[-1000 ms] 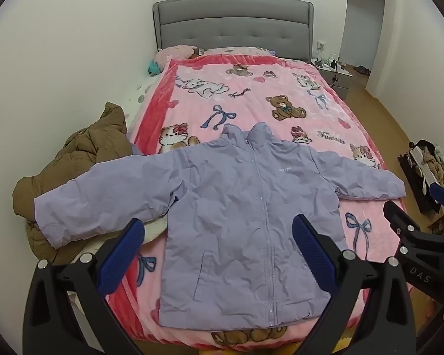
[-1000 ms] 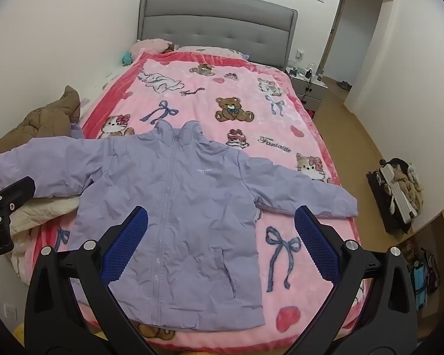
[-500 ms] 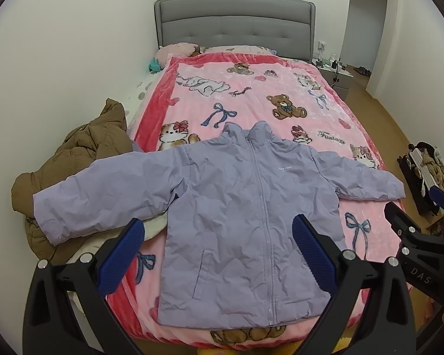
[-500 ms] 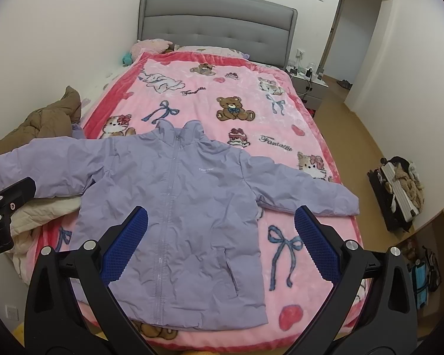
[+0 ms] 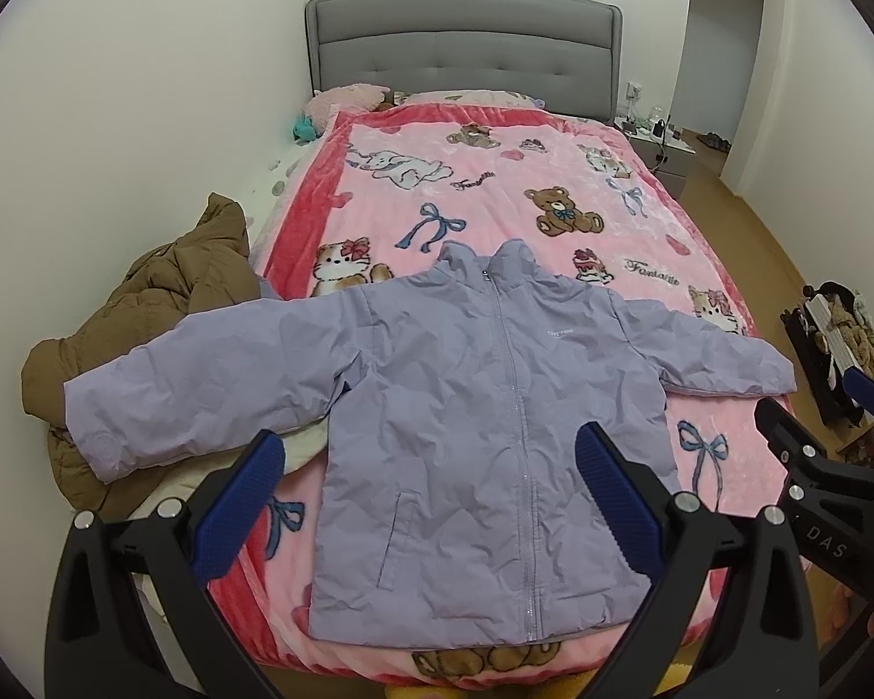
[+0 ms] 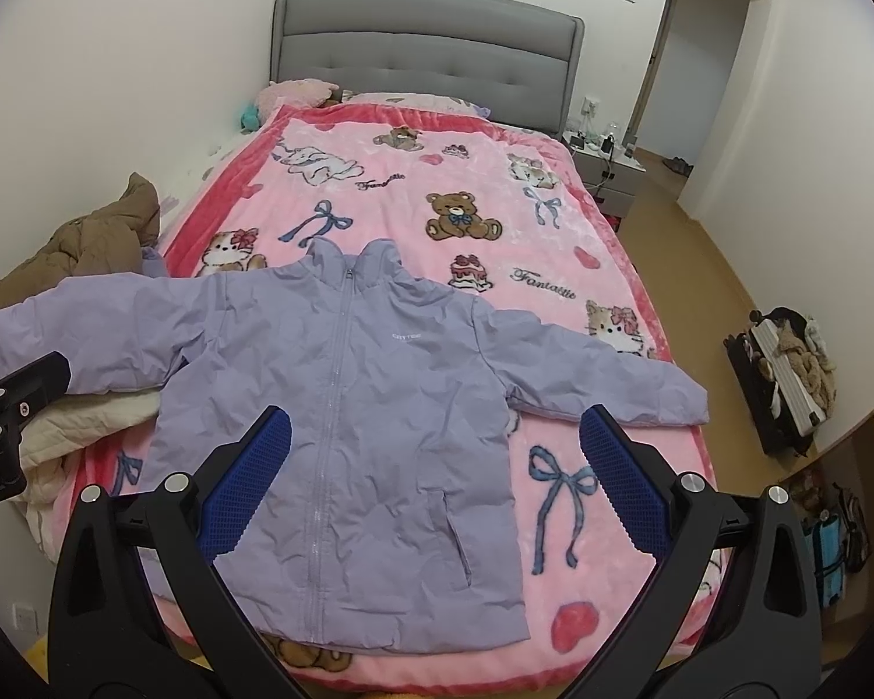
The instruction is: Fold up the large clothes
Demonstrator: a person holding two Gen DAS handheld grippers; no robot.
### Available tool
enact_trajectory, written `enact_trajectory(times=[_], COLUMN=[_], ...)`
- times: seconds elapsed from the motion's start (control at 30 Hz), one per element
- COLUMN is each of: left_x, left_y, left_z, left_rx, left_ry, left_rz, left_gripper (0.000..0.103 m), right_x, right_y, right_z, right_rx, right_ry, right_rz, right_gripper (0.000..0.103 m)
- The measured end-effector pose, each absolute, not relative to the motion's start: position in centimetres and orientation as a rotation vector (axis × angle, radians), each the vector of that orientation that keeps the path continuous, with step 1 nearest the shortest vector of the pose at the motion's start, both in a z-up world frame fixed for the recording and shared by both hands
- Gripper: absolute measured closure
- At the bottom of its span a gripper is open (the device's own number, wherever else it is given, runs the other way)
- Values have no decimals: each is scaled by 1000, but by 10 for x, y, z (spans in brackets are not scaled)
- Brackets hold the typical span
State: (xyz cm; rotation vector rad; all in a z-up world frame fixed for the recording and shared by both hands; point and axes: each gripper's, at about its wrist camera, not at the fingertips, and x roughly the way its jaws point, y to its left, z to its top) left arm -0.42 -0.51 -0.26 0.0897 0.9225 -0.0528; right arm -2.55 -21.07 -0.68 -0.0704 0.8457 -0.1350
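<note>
Lilac jacket (image 5: 483, 437) lies flat, zipped, front up, sleeves spread, at foot of bed (image 5: 495, 186) on pink blanket (image 6: 483, 186); left tongs (image 5: 431, 486) wide open, empty, above hem; right tongs (image 6: 437, 466) wide open, empty; brown coat (image 5: 163, 303) beside left sleeve.

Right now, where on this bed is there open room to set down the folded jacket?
Open blanket lies between the lilac jacket collar and the pillows, plus a strip by its right sleeve near the bow print. The left edge is crowded by the brown coat.
</note>
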Motion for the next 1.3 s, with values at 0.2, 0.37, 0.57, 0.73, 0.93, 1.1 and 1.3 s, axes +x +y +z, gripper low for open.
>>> enact_trajectory(times=[0.2,0.37,0.57,0.73,0.93,1.1,1.3], left_x=[-2,2,5,6,6,6,5], left_y=[-9,-8,-5,-4,-4,-3,1], left_z=[-2,6,8,9,8,8,6], left_rx=[95,93,93,93,94,89,81], left_ry=[917,918,922,921,921,924,918], left_rz=[-50,-50,-50,-49,-50,-52,-46], left_gripper=[5,5,5,5,5,5,5], right_x=[-23,-21,-23,-23,-24,-24,-20], right_y=[-209,-209,-209,-208,-208,-208,-207], right_z=[-4,-2,-3,-3,-4,-5,-1], right_rx=[-68,-67,-66,-68,-66,-68,-67], right_ry=[843,842,841,840,839,839,840], right_rz=[-132,-133,-132,-135,-134,-134,-131], right_gripper=[8,8,8,8,8,8,8])
